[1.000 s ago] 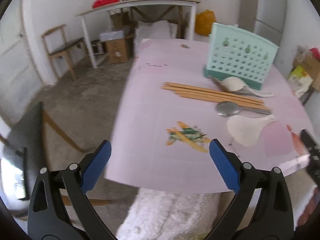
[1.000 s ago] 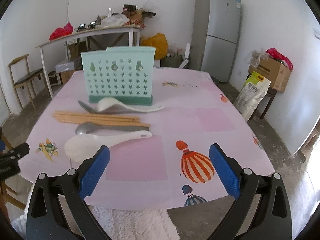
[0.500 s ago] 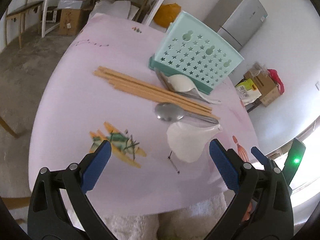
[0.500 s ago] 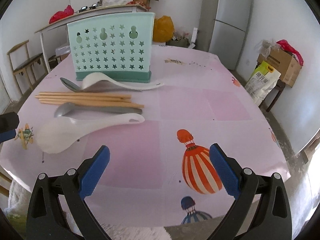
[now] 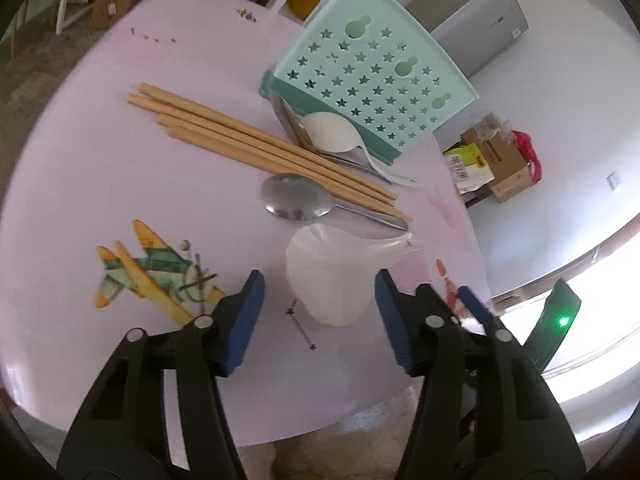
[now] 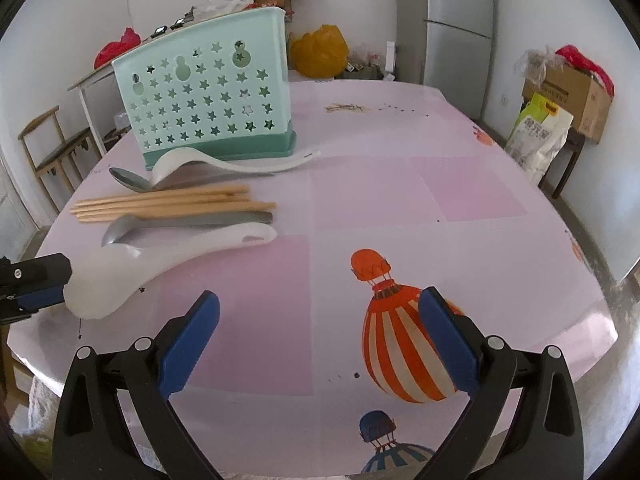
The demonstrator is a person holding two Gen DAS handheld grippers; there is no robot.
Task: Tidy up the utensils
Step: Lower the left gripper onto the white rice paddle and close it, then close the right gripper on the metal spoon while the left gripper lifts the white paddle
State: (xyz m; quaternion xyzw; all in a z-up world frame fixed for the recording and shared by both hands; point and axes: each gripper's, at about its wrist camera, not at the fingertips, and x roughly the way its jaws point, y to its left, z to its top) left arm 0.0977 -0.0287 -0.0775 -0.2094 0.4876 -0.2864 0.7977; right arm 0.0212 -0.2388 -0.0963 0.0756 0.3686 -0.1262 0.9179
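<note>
A mint green utensil holder [image 5: 372,84] [image 6: 208,100] with star holes stands on the pink table [image 6: 400,248]. In front of it lie a white spoon [image 6: 224,162] over a metal spoon, several wooden chopsticks [image 5: 260,144] [image 6: 168,202], a metal spoon [image 5: 298,200] [image 6: 180,222], and a white rice paddle [image 5: 332,276] [image 6: 152,264]. My left gripper [image 5: 320,320] is open, its blue fingers on either side of the paddle's wide end, just short of it. My right gripper [image 6: 318,340] is open and empty over the table's near edge, right of the utensils.
A grey fridge [image 6: 458,24] stands behind the table. A side table [image 6: 120,68] with clutter and a wooden chair [image 6: 52,148] are at the left. A cardboard box [image 6: 568,96] and a bag are at the right. Printed balloons [image 6: 400,340] mark the tablecloth.
My left gripper has swung right and moved in low to the rice paddle's wide end, its fingers narrowing. My right gripper has moved forward over the table.
</note>
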